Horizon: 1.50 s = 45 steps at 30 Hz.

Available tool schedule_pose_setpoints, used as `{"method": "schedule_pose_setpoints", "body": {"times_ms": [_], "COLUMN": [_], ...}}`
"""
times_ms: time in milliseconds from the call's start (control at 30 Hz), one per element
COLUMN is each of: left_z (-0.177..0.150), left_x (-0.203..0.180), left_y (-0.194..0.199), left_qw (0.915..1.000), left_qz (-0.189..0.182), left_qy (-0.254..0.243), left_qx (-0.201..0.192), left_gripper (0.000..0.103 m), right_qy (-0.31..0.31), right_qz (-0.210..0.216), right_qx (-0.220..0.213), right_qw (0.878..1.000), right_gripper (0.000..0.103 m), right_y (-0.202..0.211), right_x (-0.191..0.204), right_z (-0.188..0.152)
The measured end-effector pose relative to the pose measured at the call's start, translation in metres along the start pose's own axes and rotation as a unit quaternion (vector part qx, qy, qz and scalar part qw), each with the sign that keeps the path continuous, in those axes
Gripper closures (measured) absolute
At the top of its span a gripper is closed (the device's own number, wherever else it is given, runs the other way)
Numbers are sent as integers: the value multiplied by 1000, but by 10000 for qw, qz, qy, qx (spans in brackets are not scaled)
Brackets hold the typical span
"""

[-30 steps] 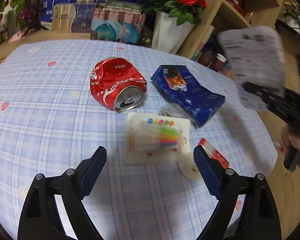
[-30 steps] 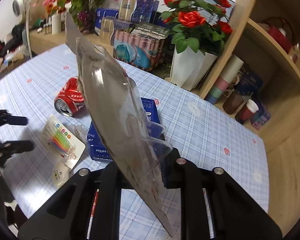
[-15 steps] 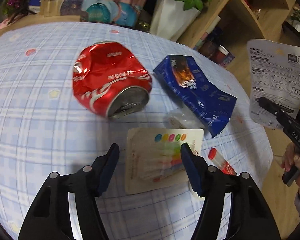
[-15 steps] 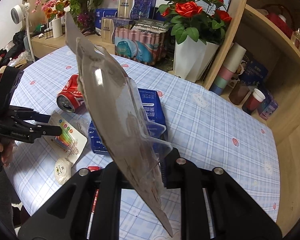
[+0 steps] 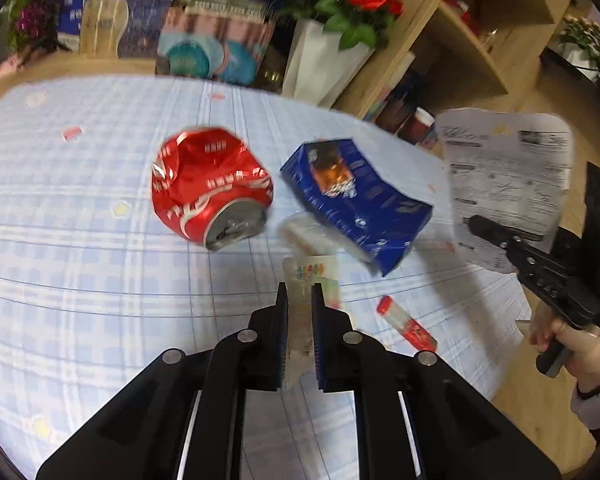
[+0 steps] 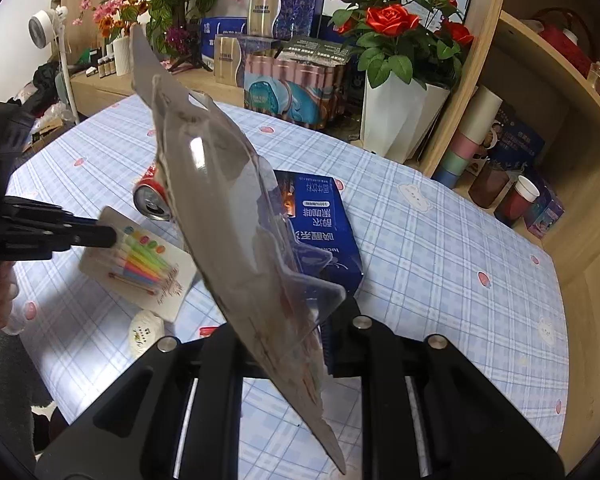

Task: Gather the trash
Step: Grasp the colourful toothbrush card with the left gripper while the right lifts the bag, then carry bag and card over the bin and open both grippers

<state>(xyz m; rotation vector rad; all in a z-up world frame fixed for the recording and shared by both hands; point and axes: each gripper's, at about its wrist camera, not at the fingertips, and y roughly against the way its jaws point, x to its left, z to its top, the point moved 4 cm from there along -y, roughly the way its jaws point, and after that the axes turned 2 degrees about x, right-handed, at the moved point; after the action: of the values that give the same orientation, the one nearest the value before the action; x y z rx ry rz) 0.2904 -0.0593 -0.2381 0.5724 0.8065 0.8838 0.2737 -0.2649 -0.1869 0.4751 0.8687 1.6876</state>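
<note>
My left gripper (image 5: 299, 304) is shut on the candle card (image 5: 314, 276), a white card with coloured candles, gripped at its edge and tilted up; it also shows in the right wrist view (image 6: 140, 264). My right gripper (image 6: 296, 320) is shut on a clear plastic blister pack (image 6: 228, 208) with a printed paper back (image 5: 508, 176), held up off the table's right side. A crushed red cola can (image 5: 208, 188) and a blue coffee box (image 5: 356, 196) lie on the checked tablecloth (image 5: 80, 280).
A small red-capped tube (image 5: 406, 322) and a crumpled clear wrapper (image 5: 300, 228) lie near the box. A round white sticker (image 6: 144, 332) lies by the table edge. A white vase of red roses (image 6: 400, 80), boxes and wooden shelves (image 6: 548, 92) stand behind.
My left gripper moved in over the candle card and shut on it, lifting its edge. My right gripper has kept hold of the blister pack and barely moved.
</note>
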Motion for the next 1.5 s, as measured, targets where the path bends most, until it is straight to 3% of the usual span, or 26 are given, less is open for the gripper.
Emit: {"method": "schedule_pose_setpoints", "body": {"times_ms": [533, 767, 1067, 1500], "left_z": [-19, -37, -68, -112], "left_x": [-33, -35, -37, -47], "left_y": [95, 143, 189, 232], "left_qw": [9940, 9908, 9891, 9871], "left_qz": [523, 609, 641, 676], "left_qy": [-547, -510, -340, -304], "left_qx": [-785, -1098, -1282, -1419], "left_gripper": [93, 93, 93, 93], "right_qy": [-360, -881, -1357, -1872], "right_qz": [253, 699, 1275, 1973], "right_qx": [-373, -430, -355, 75], "right_qw": [9983, 9927, 9819, 9623], "right_gripper": [85, 85, 85, 85], "right_y": [56, 81, 109, 130], "right_x": [20, 31, 65, 117], "right_z": [-14, -30, -67, -135]}}
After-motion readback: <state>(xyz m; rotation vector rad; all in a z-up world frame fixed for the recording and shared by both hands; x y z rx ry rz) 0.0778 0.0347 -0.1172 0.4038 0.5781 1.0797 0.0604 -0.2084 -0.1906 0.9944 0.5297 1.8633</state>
